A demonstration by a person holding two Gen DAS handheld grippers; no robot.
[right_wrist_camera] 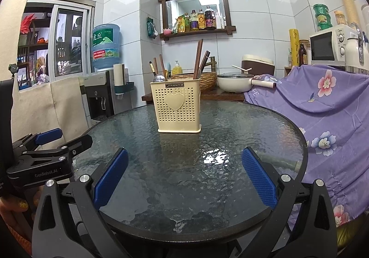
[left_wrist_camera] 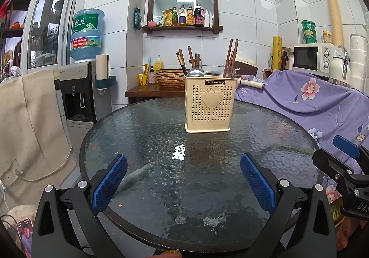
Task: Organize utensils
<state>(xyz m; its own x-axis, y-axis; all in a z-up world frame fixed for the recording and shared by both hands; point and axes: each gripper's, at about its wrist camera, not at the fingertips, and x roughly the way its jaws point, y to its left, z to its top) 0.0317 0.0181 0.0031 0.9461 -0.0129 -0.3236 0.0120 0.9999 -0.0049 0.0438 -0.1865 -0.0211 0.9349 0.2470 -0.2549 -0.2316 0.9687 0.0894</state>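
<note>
Cream holder point(left_wrist_camera: 208, 106) stands upright on far part of round glass table point(left_wrist_camera: 143, 133); chopsticks point(left_wrist_camera: 231, 57) and spoon point(left_wrist_camera: 194, 72) stick up inside; left gripper point(left_wrist_camera: 183, 179) wide open, holds nothing; right gripper point(right_wrist_camera: 184, 175) same, near table's front edge.

Left gripper point(left_wrist_camera: 183, 182) fingers point(left_wrist_camera: 109, 185) spread wide over the glass bench point(left_wrist_camera: 143, 133) — cream utensil holder point(left_wrist_camera: 209, 104) upright straight ahead, chopsticks point(left_wrist_camera: 231, 57) inside.

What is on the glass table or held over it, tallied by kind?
Utensil holder: 1
Open grippers, left and right: 2
Loose utensils on the glass table: 0
Total: 3
</note>
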